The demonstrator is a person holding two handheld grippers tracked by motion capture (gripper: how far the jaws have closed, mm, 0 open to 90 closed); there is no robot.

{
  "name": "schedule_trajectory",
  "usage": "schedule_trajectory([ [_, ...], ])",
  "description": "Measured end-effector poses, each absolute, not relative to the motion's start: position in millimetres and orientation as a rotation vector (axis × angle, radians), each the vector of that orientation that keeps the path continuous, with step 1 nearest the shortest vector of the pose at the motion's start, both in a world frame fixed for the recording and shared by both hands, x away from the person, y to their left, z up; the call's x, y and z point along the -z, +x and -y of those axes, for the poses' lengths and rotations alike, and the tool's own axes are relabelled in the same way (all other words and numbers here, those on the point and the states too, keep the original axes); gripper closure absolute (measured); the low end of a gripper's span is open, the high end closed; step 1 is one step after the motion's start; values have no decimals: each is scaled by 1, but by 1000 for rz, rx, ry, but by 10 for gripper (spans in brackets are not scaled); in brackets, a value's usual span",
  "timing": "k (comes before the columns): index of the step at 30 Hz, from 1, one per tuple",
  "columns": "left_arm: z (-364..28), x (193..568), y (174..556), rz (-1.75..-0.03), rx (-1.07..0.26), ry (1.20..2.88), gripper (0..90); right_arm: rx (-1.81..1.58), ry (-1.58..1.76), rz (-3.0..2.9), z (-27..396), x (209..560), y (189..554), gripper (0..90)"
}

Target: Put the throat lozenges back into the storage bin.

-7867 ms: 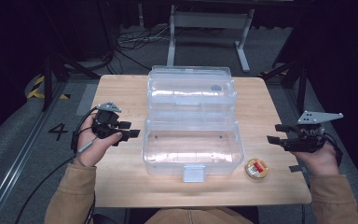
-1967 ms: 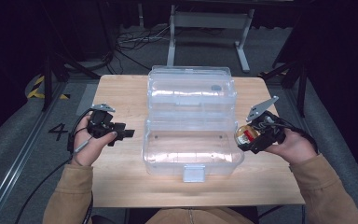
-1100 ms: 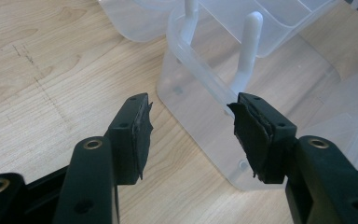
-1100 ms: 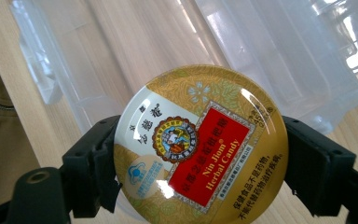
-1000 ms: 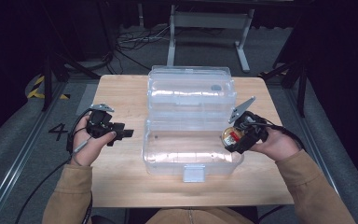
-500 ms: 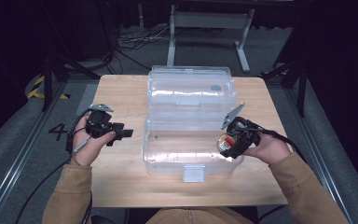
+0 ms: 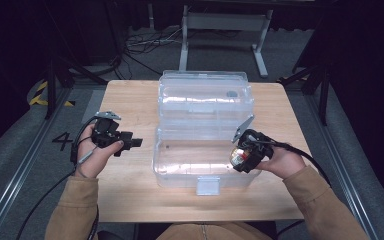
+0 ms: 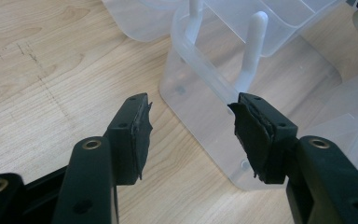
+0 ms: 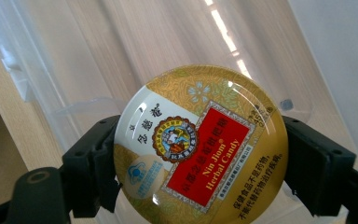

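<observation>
Gleaming gold round candy tin point(image 9: 200, 144) with red label, clamped by right gripper point(image 9: 200, 158) fingers; left gripper point(image 8: 191, 128) fingers released

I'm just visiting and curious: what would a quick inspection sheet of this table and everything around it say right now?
Surface: pale wooden table, bare around the box.
Job's things: round gold candy tin with red label, held over the open clear plastic box, lid folded back.
Clutter: nothing seen.
Tongs: right tongs clamped on the tin; left tongs open, empty, beside the box's left wall.
Cables: black cable trails from the left tongs; more on the floor behind.
Surroundings: grey floor, metal frame legs, dark backdrop.
</observation>
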State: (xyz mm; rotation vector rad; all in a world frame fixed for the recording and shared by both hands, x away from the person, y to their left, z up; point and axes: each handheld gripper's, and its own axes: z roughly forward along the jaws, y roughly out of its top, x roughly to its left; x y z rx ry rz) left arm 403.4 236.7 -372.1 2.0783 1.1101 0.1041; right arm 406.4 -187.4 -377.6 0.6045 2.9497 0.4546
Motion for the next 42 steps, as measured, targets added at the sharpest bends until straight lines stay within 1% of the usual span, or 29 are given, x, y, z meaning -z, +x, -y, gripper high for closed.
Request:
schedule_trajectory([
  [13,-237,373,404,-1112,-103,2077,460,-446,666,-2933,186,383,402,196],
  [25,-238,374,404,-1118,-100,2073,459,-425,722,-2966,185,399,406,196],
  [42,-239,374,405,-1122,-98,2073,459,-408,823,-2990,186,404,411,196],
])
